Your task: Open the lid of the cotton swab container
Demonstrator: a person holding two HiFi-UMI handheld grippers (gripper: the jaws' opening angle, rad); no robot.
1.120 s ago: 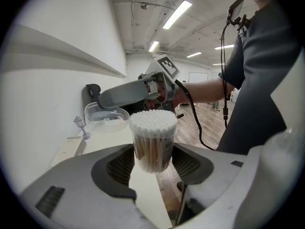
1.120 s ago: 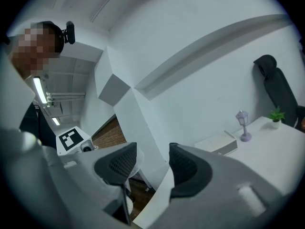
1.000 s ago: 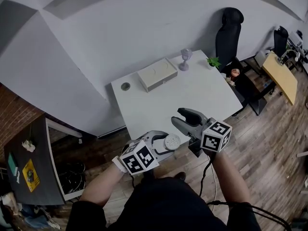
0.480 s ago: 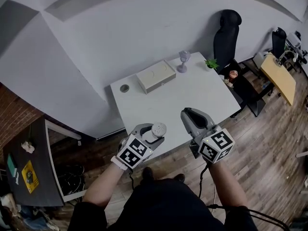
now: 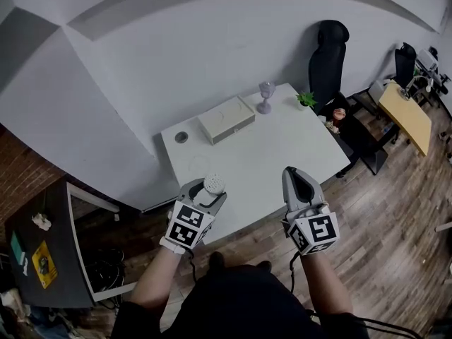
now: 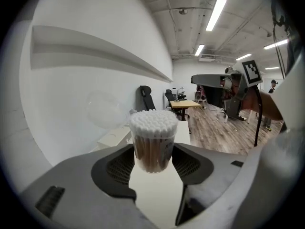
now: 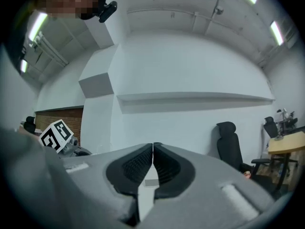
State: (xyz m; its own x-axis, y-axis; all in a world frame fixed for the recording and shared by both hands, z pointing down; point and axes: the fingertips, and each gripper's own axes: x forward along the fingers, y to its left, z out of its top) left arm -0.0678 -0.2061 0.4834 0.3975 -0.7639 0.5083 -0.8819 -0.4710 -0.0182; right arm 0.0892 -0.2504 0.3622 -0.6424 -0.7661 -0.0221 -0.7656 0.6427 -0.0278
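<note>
Both claws have drawn apart since the earlier frame. The left claw [image 5: 210, 189] has carried the container [image 5: 214, 183] off toward 9 o'clock, and the right claw [image 5: 292, 174] has swung away toward 3 o'clock.

The container [image 6: 153, 144] stands upright, gripped by its sides between the left claw's [image 6: 153, 152] wide-set pads. It is held over the bench [image 5: 282, 140] edge at about 7 o'clock. No lid is on it, and the white swab tips stand bare at the top. A faint clear round shape [image 6: 107, 111] shows toward 10 o'clock in the left gripper view. Whether that is the lid, I cannot tell.

The right claw [image 7: 153, 151] has just been closing. Its jaws now meet, with nothing between them.

Opening looks done, so this seems to be the tail of the task. The next move likely calls for setting the container down level on the bench, so no swabs spill, and then easing the left claw off it.

Count: 1 container and 2 claws. Toward 12 o'clock on the bench are 1 box [image 5: 226, 119], 1 goblet [image 5: 265, 96] and 1 plant [image 5: 306, 99], with 1 chair [image 5: 327, 51] behind at 1 o'clock.
</note>
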